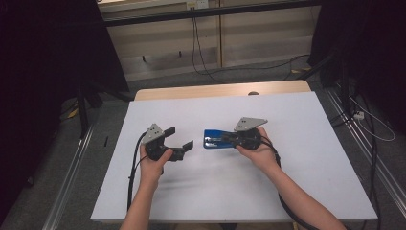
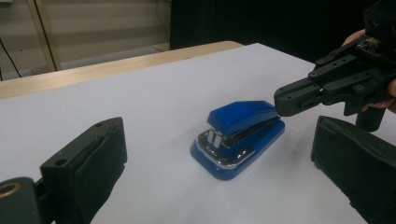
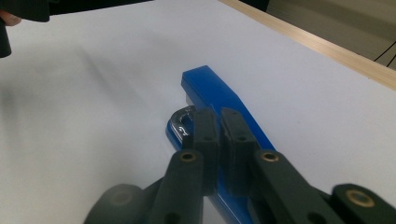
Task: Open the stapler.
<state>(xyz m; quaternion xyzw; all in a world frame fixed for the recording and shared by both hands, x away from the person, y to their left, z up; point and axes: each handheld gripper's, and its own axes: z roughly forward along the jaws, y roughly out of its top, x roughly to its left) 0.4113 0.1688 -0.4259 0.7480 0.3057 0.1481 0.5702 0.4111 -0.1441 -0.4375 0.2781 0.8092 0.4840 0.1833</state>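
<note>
Black jaws of the right hand-held gripper rise closest in its own view, drawn narrow until the two pads nearly meet. They sit over the rear end of a blue stapler; whether anything is pinched between them cannot be told from here. The stapler's blue top runs away from the jaws, with a curved chrome part showing at its left side.

From the left gripper view, the left hand-held gripper stands wide, one pad at each lower corner, with nothing between them but bare white surface. Just beyond that gap lies the stapler, flat on its base, its metal mouth turned toward this camera. The right hand-held gripper comes in from the right, its tip touching the stapler's far end.

Seen from above, the stapler lies near the middle of the white surface, between the left hand-held gripper and the right hand-held gripper. A wooden edge shows along the far side of the surface, and grey floor with cables lies beyond.
</note>
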